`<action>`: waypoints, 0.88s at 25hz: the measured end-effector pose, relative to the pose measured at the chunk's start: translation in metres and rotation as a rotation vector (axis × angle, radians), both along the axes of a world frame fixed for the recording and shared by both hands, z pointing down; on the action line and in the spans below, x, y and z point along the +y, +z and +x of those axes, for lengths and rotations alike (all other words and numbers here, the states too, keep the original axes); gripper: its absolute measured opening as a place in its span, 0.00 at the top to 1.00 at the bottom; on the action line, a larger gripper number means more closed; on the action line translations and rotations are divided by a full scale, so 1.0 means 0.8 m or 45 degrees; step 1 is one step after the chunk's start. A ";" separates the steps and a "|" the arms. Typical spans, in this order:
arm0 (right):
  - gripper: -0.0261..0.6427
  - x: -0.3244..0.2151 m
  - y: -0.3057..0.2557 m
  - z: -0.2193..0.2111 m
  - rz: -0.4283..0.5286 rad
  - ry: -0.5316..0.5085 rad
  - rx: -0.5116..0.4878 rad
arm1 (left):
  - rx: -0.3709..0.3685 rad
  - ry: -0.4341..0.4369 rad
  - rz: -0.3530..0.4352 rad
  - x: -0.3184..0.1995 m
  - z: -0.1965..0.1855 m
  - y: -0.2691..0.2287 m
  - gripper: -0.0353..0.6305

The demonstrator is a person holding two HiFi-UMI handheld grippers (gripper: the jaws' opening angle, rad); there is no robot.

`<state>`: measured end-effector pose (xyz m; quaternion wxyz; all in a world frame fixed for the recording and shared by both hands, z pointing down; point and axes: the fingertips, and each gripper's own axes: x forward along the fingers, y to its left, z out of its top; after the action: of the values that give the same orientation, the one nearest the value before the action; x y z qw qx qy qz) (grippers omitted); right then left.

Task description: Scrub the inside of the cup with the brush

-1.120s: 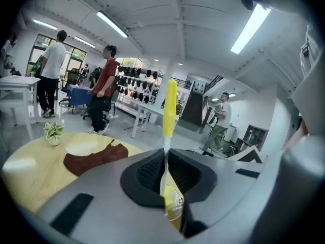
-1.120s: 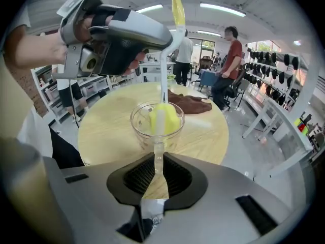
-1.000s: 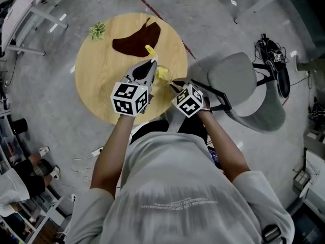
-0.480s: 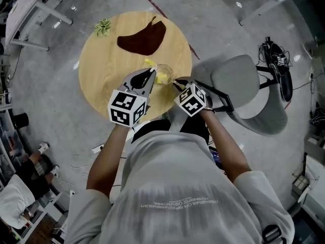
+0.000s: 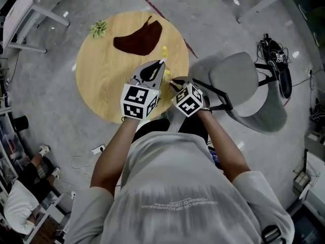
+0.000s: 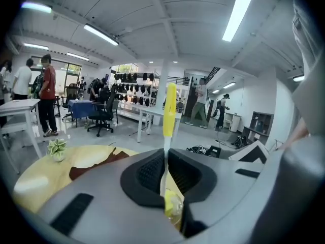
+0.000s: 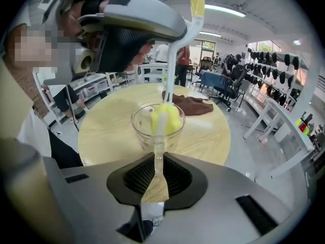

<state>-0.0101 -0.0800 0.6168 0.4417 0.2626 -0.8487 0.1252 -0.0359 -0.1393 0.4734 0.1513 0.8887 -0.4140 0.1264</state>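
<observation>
As the head view runs from left to right, the items stand thus.

1. Round wooden table (image 5: 101, 85): bears items 2 to 5.
2. Small pot (image 5: 98, 29), near the table's far left rim. Contents: one green leafy plant. Upright, well apart from the grippers.
3. Brown cloth (image 5: 138, 38), lying flat on the far part of the table, right of the pot.
4. Left gripper (image 5: 158, 70), over the near right part of the table. Jaws narrow, pressed together on the pale shaft of the brush (image 6: 169, 111). The brush's yellow handle end sticks up beyond the jaws, and its shaft runs down into item 5.
5. Cup (image 7: 144, 126), clear, wide-mouthed, mouth upward, just beside the table's near right rim. Contents: the brush's yellow sponge head (image 7: 170, 118), sitting inside the cup against the wall. Whether the cup's base rests on the table cannot be told.
6. Right gripper (image 5: 172, 83), just right of the left one, the two nearly touching. Jaws narrow, closed on the cup's clear handle (image 7: 159, 159), which projects from the near wall toward the gripper.
7. Grey chair (image 5: 244, 90), on the floor just right of the table.
8. Black bundle with cables (image 5: 277, 65), on the floor beyond the chair, far right.
</observation>
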 end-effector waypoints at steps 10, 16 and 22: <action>0.85 -0.008 0.001 -0.005 -0.012 -0.062 -0.048 | -0.110 -0.210 -0.045 0.019 -0.065 0.003 0.89; 0.84 -0.018 0.002 -0.006 -0.055 -0.071 -0.060 | -0.020 -0.485 -0.190 0.056 -0.068 0.003 0.89; 0.84 -0.015 0.005 -0.007 -0.142 -0.109 -0.056 | 0.137 -0.813 -0.269 0.076 -0.057 -0.004 0.89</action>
<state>-0.0159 -0.0923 0.6206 0.4420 0.1981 -0.8603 0.1590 -0.0812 -0.0785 0.4699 0.2961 0.6991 -0.6473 0.0677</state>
